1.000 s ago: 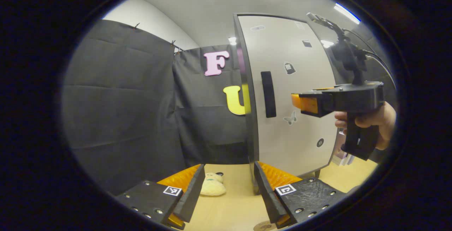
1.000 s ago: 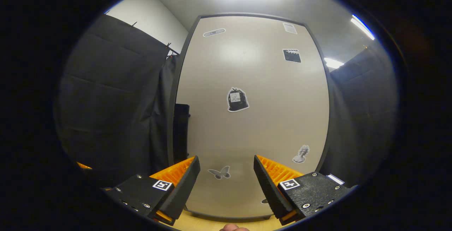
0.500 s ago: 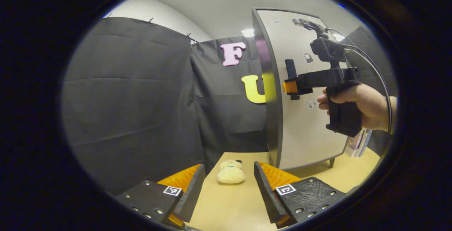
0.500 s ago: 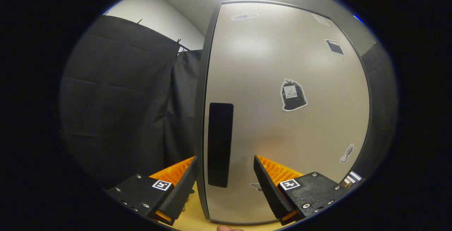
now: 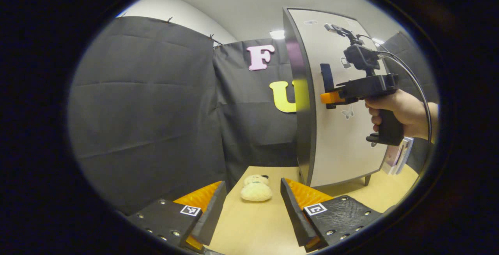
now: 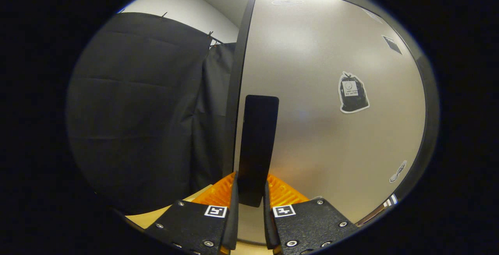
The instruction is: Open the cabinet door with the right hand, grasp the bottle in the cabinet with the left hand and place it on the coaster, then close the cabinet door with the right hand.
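A: Left gripper view first. Holding anything?

B: No. Spread wide at the left gripper (image 5: 252,185), gripping nothing, hovering low over the light wooden tabletop (image 5: 249,231). Just ahead between the fingertips: a small cream plush toy (image 5: 255,189).

A: And the door from there?

B: Up and to the right of the jaws: the tall pale grey cabinet door (image 5: 351,146), apparently flush with the cabinet body. Farther off, gripped by a hand (image 5: 397,110), the right gripper (image 5: 326,98), clamped on the tall black bar handle (image 5: 326,77) near the door's left edge.

A: Right gripper view, then?

B: Closed narrow at the right gripper (image 6: 251,183), pressing from both sides on the black bar handle (image 6: 259,138), low on its length. Long axis upright, rising straight up from the jaws; pinched across its width. To the right of the jaws, the broad face of the cabinet door (image 6: 312,130).

A: So which way to pull?

B: Probably back towards the holder, swinging rightward, judging the hinge to be on the far right edge. Clearly nearer the handle: the right gripper.

A: And the bottle?

B: By the task, inside, behind that door.
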### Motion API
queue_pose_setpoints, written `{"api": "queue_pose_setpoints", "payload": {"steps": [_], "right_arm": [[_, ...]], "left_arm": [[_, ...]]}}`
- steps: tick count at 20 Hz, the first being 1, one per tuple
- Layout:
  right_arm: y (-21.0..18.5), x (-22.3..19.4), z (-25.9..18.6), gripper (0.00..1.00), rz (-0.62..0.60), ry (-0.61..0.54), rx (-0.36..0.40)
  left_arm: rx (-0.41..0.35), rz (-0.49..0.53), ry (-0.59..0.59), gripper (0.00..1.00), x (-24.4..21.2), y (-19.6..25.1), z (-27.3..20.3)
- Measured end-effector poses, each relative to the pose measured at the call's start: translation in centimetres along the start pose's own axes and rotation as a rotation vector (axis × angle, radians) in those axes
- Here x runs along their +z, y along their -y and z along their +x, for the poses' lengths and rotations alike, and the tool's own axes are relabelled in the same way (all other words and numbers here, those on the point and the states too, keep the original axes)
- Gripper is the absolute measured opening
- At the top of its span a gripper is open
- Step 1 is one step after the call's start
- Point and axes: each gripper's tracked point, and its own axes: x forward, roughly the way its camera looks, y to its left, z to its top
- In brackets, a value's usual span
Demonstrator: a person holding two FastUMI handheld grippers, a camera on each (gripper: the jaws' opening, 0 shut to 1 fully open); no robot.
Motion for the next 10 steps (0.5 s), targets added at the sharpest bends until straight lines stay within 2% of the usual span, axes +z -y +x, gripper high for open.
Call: {"api": "queue_pose_setpoints", "payload": {"steps": [1,8,10], "right_arm": [[0.0,0.0,-0.1,0.25,-0.006,-0.001,0.008],[-0.5,0.1,-2.4,0.27,0.024,0.016,0.084],[-0.6,0.1,-2.2,0.23,0.031,0.015,0.112]], "left_arm": [[-0.005,-0.001,0.005,0.80,0.2,0.1,-0.1],[-0.045,0.027,0.021,0.80,0.9,3.2,-0.6],[-0.058,0.007,0.032,0.81,1.2,3.8,-1.1]]}}
